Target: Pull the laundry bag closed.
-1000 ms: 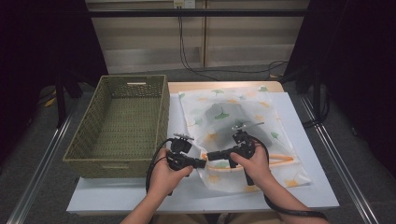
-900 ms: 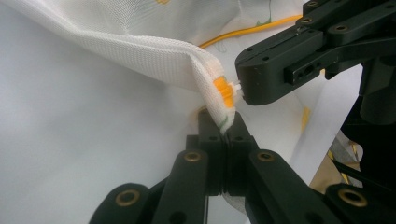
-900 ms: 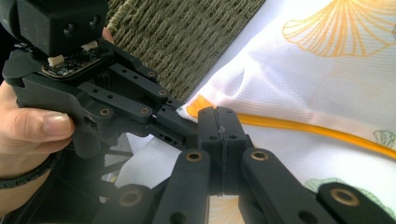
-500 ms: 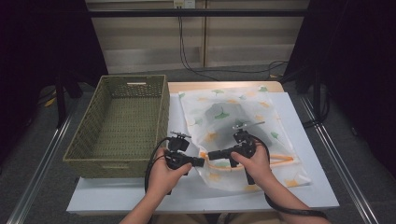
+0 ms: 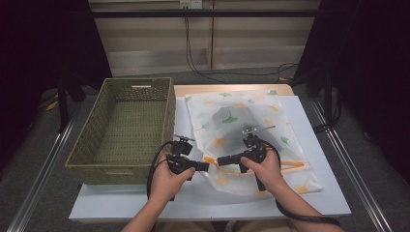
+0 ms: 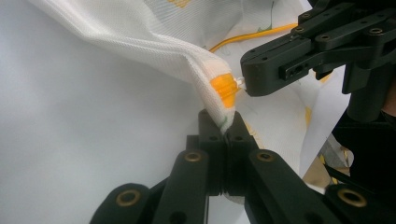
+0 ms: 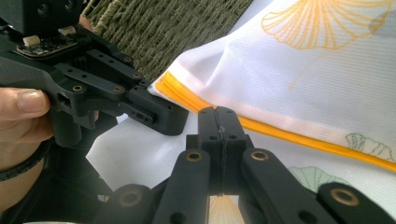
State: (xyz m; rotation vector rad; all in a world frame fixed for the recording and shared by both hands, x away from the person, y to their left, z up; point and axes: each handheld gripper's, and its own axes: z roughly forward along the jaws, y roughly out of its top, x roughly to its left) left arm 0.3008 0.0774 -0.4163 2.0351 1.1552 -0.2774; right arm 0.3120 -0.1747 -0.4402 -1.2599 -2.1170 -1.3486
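I have both tongs meeting at the near left corner of the white mesh zip bag printed with orange and green ginkgo leaves (image 5: 246, 125), which lies flat on the pale counter (image 5: 319, 188) just to the right of the olive-green woven basket (image 5: 123, 128).

My left tongs (image 5: 205, 166) point rightward from beside the basket's near right corner. In the left gripper view their jaws are pressed together on a pinch of the bag's mesh right below the orange zipper end (image 6: 223, 88) — the fabric rises from the jaws in a raised fold, so that corner is lifted off the counter.

My right tongs (image 5: 221, 161) point leftward toward the basket and meet the left pair tip to tip. In the left gripper view their tip sits right against the zipper end, with a small white tab at the contact. In the right gripper view the jaws are fully together, with the orange zipper band (image 7: 299, 135) running just behind them; I cannot tell whether anything is caught between them.

The rest of the bag spreads away from the basket over the counter, its orange zipper (image 5: 285, 165) running rightward along the near side.
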